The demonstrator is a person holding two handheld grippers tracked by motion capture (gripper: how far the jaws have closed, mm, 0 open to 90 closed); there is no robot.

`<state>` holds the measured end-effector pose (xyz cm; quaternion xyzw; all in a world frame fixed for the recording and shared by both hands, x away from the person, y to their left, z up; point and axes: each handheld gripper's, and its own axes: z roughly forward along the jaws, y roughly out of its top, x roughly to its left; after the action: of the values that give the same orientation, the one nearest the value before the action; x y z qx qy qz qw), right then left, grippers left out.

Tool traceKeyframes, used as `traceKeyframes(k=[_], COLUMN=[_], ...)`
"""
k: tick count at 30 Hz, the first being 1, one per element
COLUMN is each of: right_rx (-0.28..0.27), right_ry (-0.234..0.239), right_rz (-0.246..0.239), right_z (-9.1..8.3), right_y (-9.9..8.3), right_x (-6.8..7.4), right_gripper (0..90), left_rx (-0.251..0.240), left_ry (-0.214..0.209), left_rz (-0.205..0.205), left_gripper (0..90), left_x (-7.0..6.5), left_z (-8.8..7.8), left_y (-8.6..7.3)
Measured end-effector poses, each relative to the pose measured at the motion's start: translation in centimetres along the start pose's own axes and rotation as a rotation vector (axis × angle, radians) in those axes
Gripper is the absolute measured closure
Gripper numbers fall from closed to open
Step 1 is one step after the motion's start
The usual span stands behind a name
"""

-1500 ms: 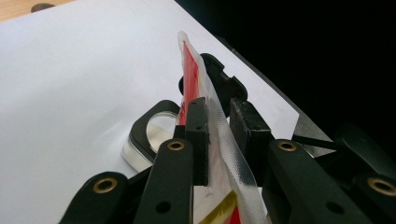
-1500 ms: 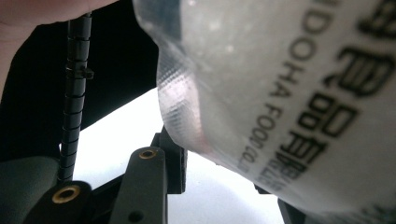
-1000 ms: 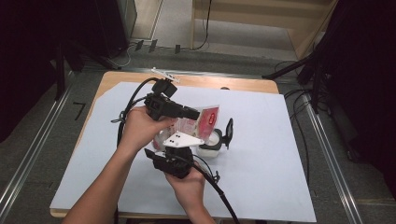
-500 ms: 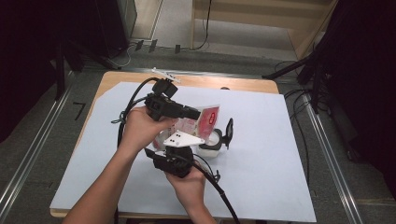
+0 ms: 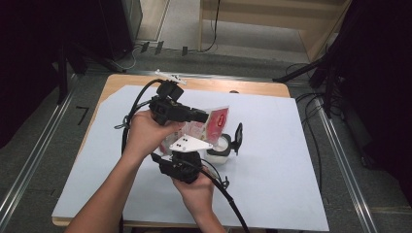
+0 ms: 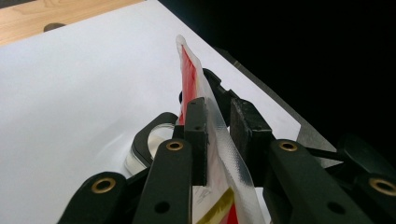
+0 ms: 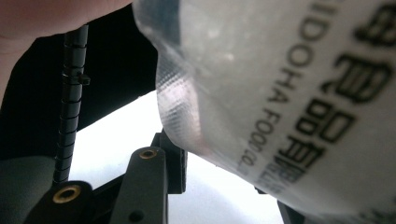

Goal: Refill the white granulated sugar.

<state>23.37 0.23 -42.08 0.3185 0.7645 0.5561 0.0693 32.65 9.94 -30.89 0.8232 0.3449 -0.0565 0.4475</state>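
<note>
From the high view I see my left gripper [image 5: 206,116] held above the middle of the table [image 5: 291,160], which is covered by a white sheet, its fingers reaching toward a red and clear plastic packet [image 5: 216,121] held up in the air. My right gripper [image 5: 187,153] sits just below and nearer me, its grey three-cornered plate on top, pointing up at the lower part of the same packet. Just beside both, on the sheet, stands a small round clear container [image 5: 218,148] with a black lid [image 5: 238,136] hinged open and standing upright at its right. Cables trail from both grippers back toward me. In the left gripper view, the fingers [image 6: 196,135] stand narrow with the edge of the packet [image 6: 219,140] running up between them; the left pad lies against the film, so I take it as gripped. Beyond them, on the white sheet, lies the round container [image 6: 156,140] with its dark rim. In the right gripper view, the packet [image 7: 289,93] hangs very close to the camera, clear film with black printed lettering, and its lower edge drops between my fingers [image 7: 170,163]; the right finger is mostly hidden behind the film, so I cannot tell whether this pair presses on it.
</note>
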Motion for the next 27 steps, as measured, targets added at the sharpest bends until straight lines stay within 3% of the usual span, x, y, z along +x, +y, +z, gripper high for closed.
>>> traceKeyframes(k=[27], right_rx=[0.009], right_ry=[0.021], right_rz=[0.048], right_z=[0.25], right_y=[-0.24], right_x=[-0.37], right_gripper=[63.8], left_rx=[0.019], left_ry=[0.009], left_rz=[-0.004], left_gripper=[77.5], left_x=[0.17], left_z=[0.95], left_y=[0.01])
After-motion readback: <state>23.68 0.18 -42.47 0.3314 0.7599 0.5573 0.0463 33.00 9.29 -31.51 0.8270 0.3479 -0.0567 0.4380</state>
